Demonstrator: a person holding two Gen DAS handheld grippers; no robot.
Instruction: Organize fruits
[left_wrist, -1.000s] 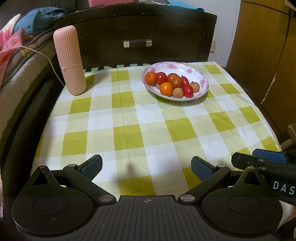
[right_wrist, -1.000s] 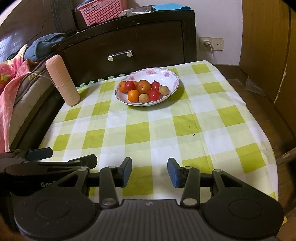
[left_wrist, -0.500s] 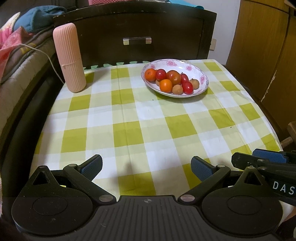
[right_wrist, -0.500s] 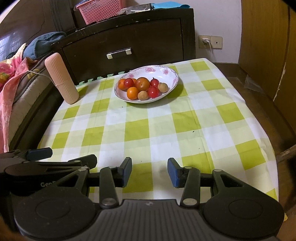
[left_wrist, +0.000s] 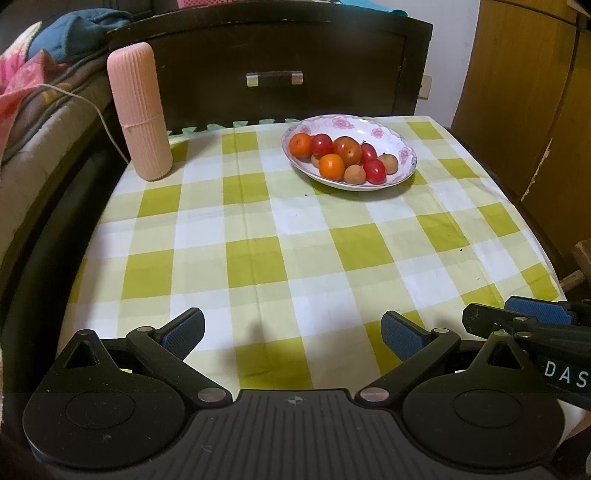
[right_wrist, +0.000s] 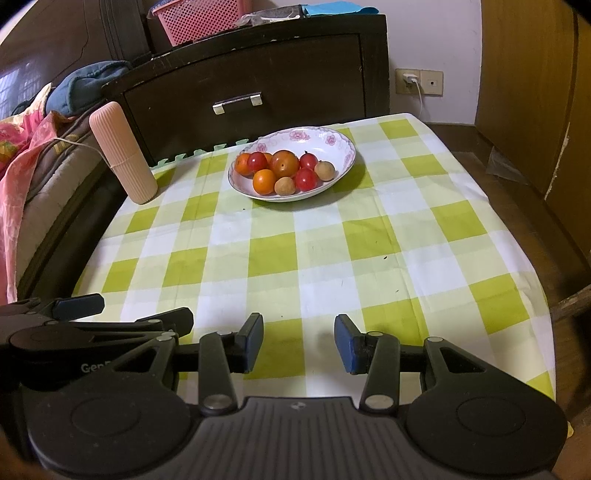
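Sitting well ahead of both sets of jaws, small orange, red and tan round fruits (left_wrist: 341, 158) fill a shallow white ceramic bowl with pink flowers (left_wrist: 376, 131) on the green-and-white checked desk (left_wrist: 258, 236). Left of the bowl stands an upright ribbed pink cylinder (left_wrist: 140, 110). Left gripper (left_wrist: 291, 328) has its jaws spread wide and empty; right gripper (right_wrist: 298, 338) likewise, less widely.
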